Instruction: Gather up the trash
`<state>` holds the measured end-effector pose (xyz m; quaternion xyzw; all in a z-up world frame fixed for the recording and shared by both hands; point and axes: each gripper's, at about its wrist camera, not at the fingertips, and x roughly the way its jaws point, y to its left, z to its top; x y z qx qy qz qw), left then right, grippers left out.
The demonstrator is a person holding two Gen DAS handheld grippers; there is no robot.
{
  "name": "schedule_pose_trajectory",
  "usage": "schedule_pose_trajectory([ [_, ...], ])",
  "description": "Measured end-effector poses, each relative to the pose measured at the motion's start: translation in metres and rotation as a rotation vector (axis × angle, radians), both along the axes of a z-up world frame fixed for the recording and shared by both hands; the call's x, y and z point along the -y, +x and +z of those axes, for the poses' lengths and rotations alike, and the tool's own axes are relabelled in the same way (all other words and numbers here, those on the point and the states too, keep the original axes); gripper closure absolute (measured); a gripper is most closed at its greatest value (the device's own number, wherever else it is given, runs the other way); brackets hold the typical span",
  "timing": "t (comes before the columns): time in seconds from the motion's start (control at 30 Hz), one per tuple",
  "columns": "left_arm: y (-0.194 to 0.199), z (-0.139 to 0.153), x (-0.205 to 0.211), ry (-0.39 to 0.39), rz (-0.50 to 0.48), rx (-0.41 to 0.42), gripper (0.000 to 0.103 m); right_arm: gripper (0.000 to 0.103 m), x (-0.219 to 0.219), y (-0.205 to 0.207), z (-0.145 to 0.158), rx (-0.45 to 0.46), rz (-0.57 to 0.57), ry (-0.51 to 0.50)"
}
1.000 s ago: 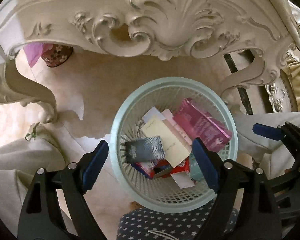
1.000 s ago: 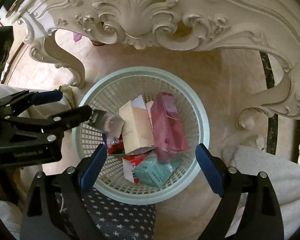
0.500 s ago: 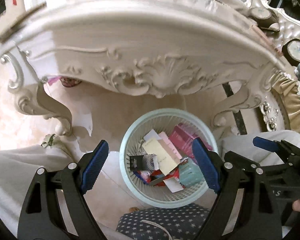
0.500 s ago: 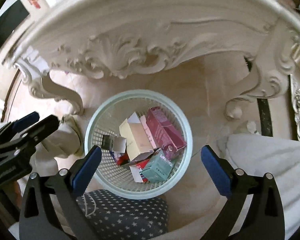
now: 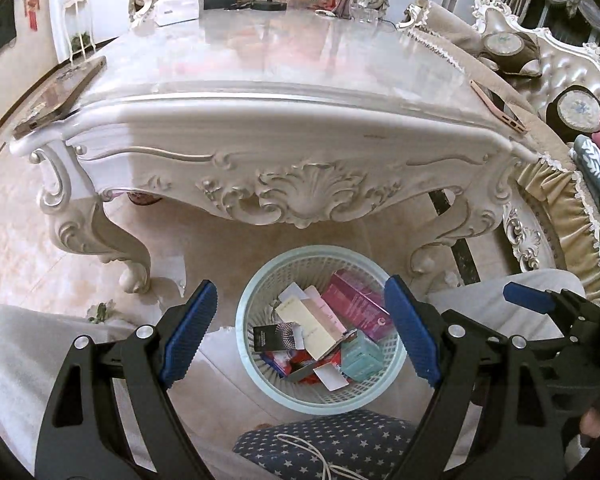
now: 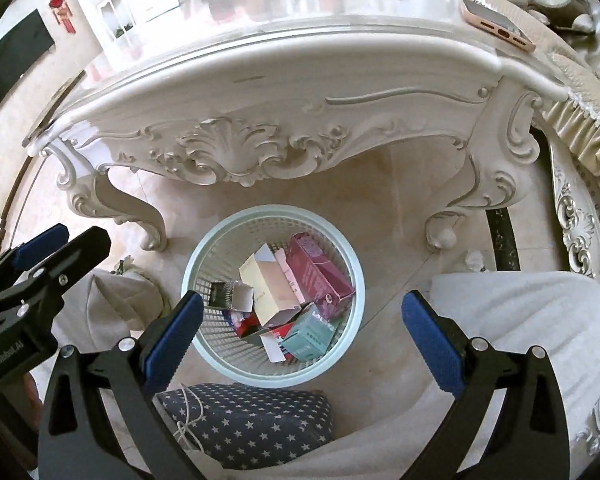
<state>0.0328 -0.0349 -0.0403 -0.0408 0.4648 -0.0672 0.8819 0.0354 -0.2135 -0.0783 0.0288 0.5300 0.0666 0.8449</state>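
Note:
A pale green mesh basket (image 5: 260, 280) (image 6: 204, 256) stands on the floor in front of the ornate table. Inside lie a pink box (image 5: 356, 304) (image 6: 320, 272), a cream box (image 5: 312, 328) (image 6: 268, 288), a teal box (image 5: 360, 356) (image 6: 312, 332), a black-and-silver wrapper (image 5: 278, 336) (image 6: 230, 294) and other scraps. My left gripper (image 5: 300, 284) hangs well above the basket, open and holding nothing. My right gripper (image 6: 303, 296) hangs above it too, open wide and holding nothing. Each gripper shows at the edge of the other's view: right gripper (image 5: 532, 300), left gripper (image 6: 60, 240).
The white carved table (image 5: 300, 128) has a glossy marble top. A phone (image 5: 56, 96) lies on its left corner, another phone (image 5: 500, 110) (image 6: 496, 24) on the right. A navy star-patterned cushion (image 5: 324, 440) (image 6: 248, 420) lies just below the basket. White fabric flanks it, and a sofa (image 5: 560, 184) stands right.
Both grippers have risen away from the basket, which now looks smaller, and the table top has come into view. The right jaws have spread wider. The pink box and wrapper have settled in the basket.

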Motion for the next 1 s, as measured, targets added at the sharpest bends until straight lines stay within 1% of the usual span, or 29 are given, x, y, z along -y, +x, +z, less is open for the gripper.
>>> schedule_pose_trajectory([
  [1.0, -0.0057, -0.0013, -0.0009, 0.010, -0.003, 0.000, 0.020, 0.008, -0.0030, -0.0026, 0.0032, 0.004, -0.002, 0.004],
])
